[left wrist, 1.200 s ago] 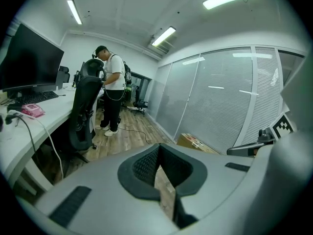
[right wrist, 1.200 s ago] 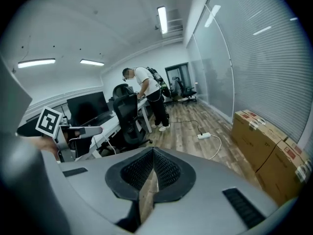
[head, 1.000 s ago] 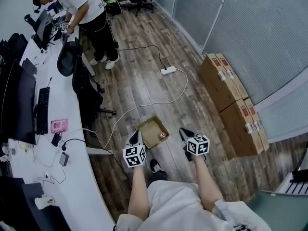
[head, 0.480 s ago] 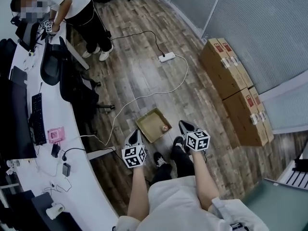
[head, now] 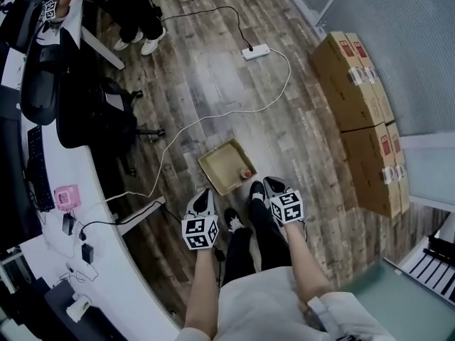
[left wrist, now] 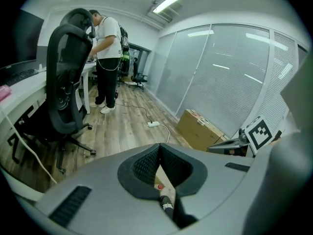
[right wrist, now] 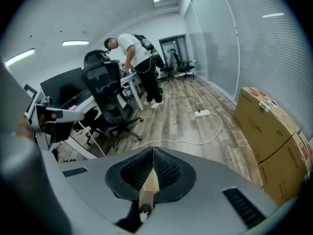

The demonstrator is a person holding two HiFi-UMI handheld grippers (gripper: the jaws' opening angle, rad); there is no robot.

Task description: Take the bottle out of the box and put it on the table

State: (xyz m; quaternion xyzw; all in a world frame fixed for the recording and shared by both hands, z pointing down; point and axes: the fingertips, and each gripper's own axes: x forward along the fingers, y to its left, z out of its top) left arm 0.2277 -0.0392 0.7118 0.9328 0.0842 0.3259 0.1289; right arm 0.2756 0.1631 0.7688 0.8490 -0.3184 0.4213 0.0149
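An open, shallow cardboard box (head: 217,163) lies on the wooden floor. A small bottle with a red cap (head: 245,174) lies in its near right corner. My left gripper (head: 202,195) hovers just short of the box's near left edge, jaws shut and empty. My right gripper (head: 271,185) hangs to the right of the bottle, also shut on nothing. In the left gripper view the shut fingertips (left wrist: 159,148) frame the red cap (left wrist: 159,186) below them. In the right gripper view the closed tips (right wrist: 152,153) show a sliver of the tan box (right wrist: 150,182).
A white desk (head: 106,261) with a keyboard and clutter runs along the left, with a black office chair (head: 78,98) beside it. A white cable (head: 213,116) trails to a power strip (head: 254,50). Stacked cartons (head: 362,105) line the right wall. Another person (head: 135,6) stands far left. My shoes (head: 231,219) are close behind the box.
Both grippers have sunk toward the floor and drawn nearer the box. The view has tipped downward, my legs now bent beneath me. The jaws stay shut.
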